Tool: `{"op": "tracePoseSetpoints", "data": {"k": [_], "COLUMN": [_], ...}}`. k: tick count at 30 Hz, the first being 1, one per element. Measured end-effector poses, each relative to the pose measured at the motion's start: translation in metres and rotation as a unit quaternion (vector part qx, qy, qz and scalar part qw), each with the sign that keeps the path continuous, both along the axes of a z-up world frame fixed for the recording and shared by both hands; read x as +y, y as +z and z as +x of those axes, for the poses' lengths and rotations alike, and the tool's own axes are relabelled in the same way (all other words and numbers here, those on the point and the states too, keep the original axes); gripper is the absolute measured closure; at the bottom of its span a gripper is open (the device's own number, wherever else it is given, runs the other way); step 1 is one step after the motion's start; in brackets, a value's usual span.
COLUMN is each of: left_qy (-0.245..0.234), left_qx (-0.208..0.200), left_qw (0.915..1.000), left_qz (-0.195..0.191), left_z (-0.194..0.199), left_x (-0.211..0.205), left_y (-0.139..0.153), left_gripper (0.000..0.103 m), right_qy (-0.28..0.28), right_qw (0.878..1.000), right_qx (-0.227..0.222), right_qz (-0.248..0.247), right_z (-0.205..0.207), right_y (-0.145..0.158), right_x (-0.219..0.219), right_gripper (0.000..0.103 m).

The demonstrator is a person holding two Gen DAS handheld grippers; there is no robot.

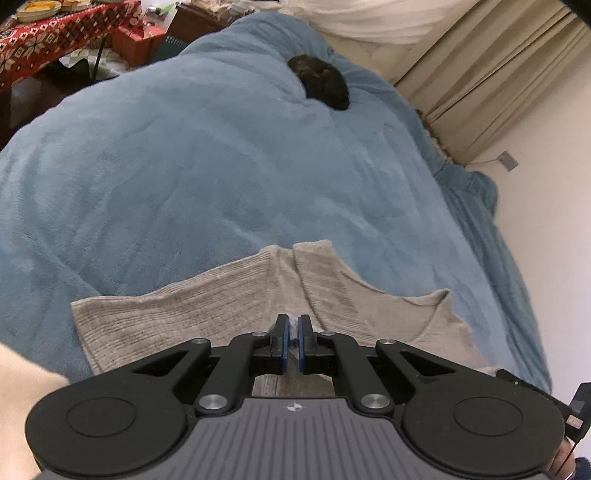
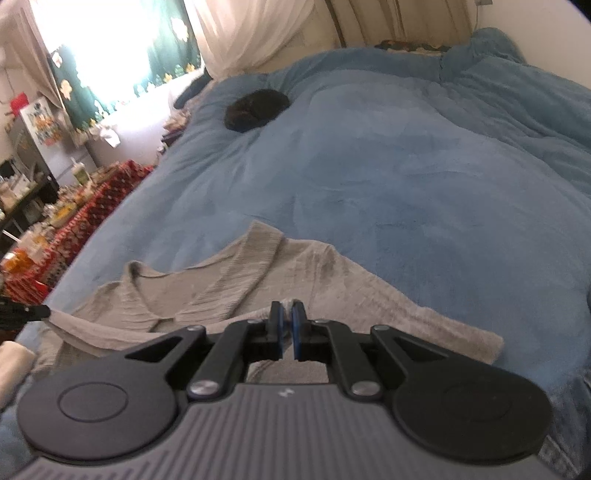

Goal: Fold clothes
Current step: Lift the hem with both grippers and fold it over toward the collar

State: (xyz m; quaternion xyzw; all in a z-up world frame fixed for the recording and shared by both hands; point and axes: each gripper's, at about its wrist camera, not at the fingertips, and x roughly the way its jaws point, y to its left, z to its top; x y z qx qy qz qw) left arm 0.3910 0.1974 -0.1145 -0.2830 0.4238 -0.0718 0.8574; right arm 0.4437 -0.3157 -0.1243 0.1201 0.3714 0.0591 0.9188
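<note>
The grey knit sweater (image 1: 221,314) lies at the near edge of the blue bed blanket (image 1: 221,166). Soft, limp and light, it will sag, so its edges are best pinched. Left claw (image 1: 293,332) and right claw (image 2: 286,325) each appear clenched on a fold of it.

The near part of the grey knit garment (image 1: 207,317) is hidden under the left gripper (image 1: 294,323) body, so its lower edge cannot be seen. The same happens under the right gripper (image 2: 286,309). Whether fabric sits between the closed pads is perhaps true, but the view is too blurred to say. The dark round thing (image 2: 256,109) on the blue blanket (image 2: 406,177) is too unclear to name. The patterned red cloth (image 1: 55,35) is cut by the edge
</note>
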Motion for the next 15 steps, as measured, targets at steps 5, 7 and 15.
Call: {"op": "tracePoseSetpoints", "data": {"k": [5,7,15], "left_qy": [0.01,0.016,0.016], "left_qx": [0.024,0.034,0.018], "left_qw": [0.9996,0.9993,0.9996], "left_qz": [0.008,0.006,0.012], "left_z": [0.016,0.02,0.023], "left_x": [0.0,0.001,0.001], "left_y": [-0.021,-0.03,-0.021], "left_gripper": [0.098,0.098,0.098], "right_qy": [-0.004,-0.009,-0.014], "right_qw": [1.0,0.999,0.999], "right_qx": [0.024,0.031,0.03], "right_qz": [-0.019,-0.02,-0.022], "right_z": [0.021,0.024,0.027], "right_y": [-0.024,-0.033,-0.039], "right_x": [0.004,0.005,0.005], "right_gripper": [0.098,0.098,0.098]}}
